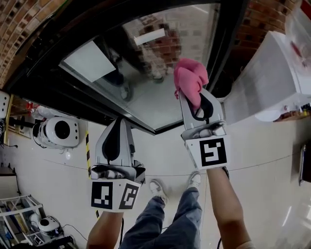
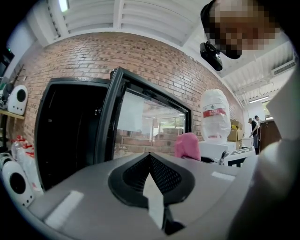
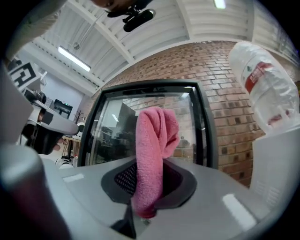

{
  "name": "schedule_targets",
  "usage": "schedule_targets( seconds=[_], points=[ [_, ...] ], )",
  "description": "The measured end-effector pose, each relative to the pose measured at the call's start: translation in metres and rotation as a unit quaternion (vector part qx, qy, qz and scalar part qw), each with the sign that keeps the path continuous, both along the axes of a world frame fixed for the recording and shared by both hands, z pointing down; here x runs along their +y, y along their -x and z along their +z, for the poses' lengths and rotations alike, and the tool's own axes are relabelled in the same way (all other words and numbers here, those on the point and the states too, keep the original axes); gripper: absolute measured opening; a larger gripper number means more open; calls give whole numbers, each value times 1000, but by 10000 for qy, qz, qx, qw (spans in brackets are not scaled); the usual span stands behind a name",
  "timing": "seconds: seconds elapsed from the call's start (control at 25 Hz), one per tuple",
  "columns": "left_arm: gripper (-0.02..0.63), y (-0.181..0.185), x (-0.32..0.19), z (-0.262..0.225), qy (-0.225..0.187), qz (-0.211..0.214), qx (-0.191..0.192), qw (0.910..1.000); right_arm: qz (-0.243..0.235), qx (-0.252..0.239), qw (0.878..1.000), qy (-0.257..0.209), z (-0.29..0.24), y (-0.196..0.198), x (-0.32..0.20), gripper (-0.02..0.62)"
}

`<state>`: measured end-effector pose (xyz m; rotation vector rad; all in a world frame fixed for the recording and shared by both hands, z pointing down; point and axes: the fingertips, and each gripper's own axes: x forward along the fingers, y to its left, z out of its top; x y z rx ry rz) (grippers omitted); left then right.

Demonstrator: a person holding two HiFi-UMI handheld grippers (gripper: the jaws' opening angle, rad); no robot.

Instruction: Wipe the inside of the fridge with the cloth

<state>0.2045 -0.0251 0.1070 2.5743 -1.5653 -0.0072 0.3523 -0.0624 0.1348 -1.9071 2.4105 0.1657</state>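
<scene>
Fingers (image 3: 182,182) of the right gripper (image 1: 193,99) pinch the pink cloth (image 1: 190,78) at upper centre, outside the open fridge (image 2: 65,136); the left gripper (image 1: 118,122) is closed on nothing, so wiping looks unstarted.

A robotics workshop or lab: red brick wall (image 2: 154,56), white ribbed ceiling (image 2: 140,14), black glass-door fridge (image 1: 160,73), round white machines (image 1: 57,131) on the pale floor (image 1: 262,146).

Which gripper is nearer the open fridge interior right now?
Left. The left gripper faces the dark fridge opening, fingers shut and empty; the right gripper, holding the pink cloth, is in front of the glass door.
</scene>
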Motion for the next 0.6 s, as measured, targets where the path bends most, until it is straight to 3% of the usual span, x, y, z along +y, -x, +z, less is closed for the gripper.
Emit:
schedule_targets(
  seconds=[0.4,0.6],
  points=[
    [8,-38,-2,1,71,-226,-69,9997,274,258,9993,51,13,-83,-14,64],
    [8,-28,-3,0,86,-308,-65,9995,321,135,9993,-111,-1,-73,-5,64]
  ],
)
